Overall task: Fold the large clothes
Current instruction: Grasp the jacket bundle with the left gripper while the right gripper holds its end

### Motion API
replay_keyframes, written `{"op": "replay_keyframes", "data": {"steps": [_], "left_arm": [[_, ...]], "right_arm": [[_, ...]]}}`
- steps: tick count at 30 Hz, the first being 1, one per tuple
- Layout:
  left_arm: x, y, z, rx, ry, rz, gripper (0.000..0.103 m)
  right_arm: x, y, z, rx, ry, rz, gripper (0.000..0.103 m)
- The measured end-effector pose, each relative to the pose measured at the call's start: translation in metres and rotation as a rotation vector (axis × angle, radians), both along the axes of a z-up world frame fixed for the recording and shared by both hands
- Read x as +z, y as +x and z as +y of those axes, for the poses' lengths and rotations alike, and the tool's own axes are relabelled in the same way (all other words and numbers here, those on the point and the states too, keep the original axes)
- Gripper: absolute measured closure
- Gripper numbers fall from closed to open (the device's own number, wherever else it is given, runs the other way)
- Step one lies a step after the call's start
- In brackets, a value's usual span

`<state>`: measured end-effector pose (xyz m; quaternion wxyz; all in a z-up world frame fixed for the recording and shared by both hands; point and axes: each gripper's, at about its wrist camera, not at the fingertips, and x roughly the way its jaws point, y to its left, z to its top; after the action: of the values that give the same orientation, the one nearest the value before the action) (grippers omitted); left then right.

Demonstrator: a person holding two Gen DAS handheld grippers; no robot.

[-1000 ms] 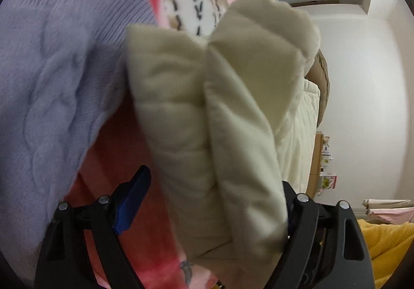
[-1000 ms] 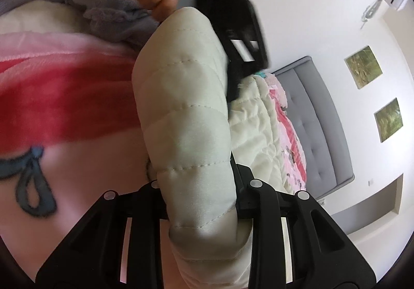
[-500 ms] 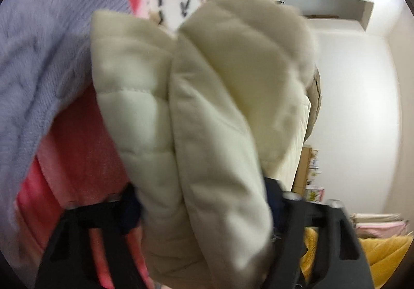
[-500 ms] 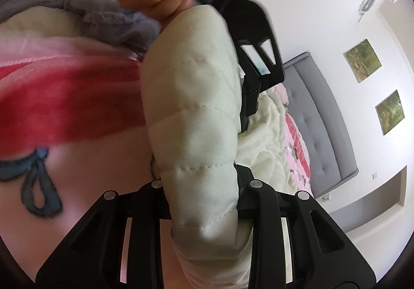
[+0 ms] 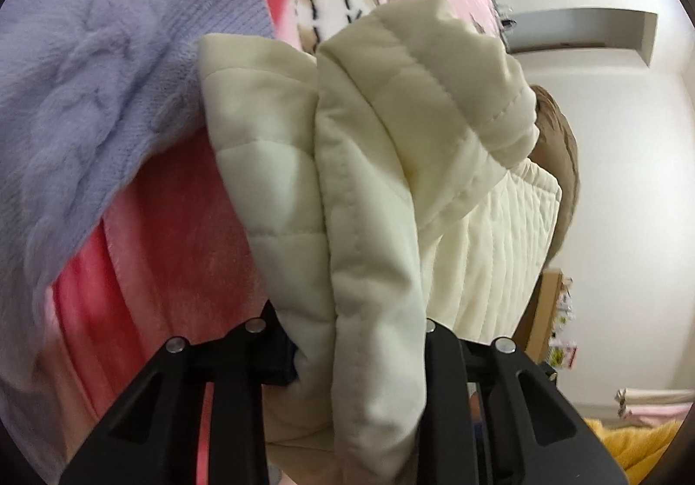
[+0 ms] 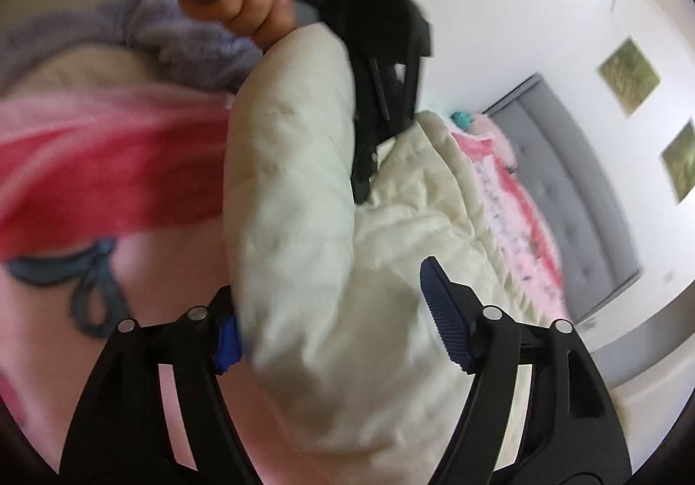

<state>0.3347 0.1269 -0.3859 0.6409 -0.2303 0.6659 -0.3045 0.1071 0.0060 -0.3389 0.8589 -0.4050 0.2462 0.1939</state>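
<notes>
A cream quilted jacket (image 5: 382, 189) lies on a pink and red blanket (image 5: 165, 233). My left gripper (image 5: 347, 337) is shut on a thick fold of the jacket, which fills the space between its fingers. In the right wrist view the jacket (image 6: 295, 198) runs as a padded roll between the fingers of my right gripper (image 6: 334, 311). Its jaws stand wide open, and the blue pad (image 6: 443, 311) of the right finger is clear of the cloth. The left gripper (image 6: 382, 63) and the hand holding it show above the roll.
A lavender knit sweater (image 5: 87, 85) lies beside the jacket on the blanket. A grey headboard (image 6: 573, 198) and two pictures (image 6: 630, 72) on the white wall are at the right. Yellow cloth (image 5: 643, 446) lies at the lower right.
My right gripper has opened and let go of the jacket roll. My left gripper has closed on the jacket fold and holds it.
</notes>
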Motion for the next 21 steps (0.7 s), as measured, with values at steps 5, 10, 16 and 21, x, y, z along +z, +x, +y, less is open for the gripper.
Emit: {"op": "replay_keyframes", "data": {"steps": [5,10,16,21], "left_arm": [[0.009,-0.012,-0.011,0.017,0.168,-0.029,0.076],[0.008,-0.016,-0.016,0.030,0.247,-0.021,0.076],[0.004,-0.009,-0.040,0.037,0.411,-0.030,0.075],[0.002,-0.013,-0.057,0.056,0.462,-0.037,0.075]], "right_arm": [[0.040,-0.020,-0.065,-0.100,0.170,0.076,0.022],[0.078,-0.028,-0.200,-0.581,0.399,0.106,0.015],[0.050,-0.014,-0.401,-0.999,0.657,0.299,0.017],[-0.016,0.019,-0.470,-0.876,0.869,0.572,0.016]]}}
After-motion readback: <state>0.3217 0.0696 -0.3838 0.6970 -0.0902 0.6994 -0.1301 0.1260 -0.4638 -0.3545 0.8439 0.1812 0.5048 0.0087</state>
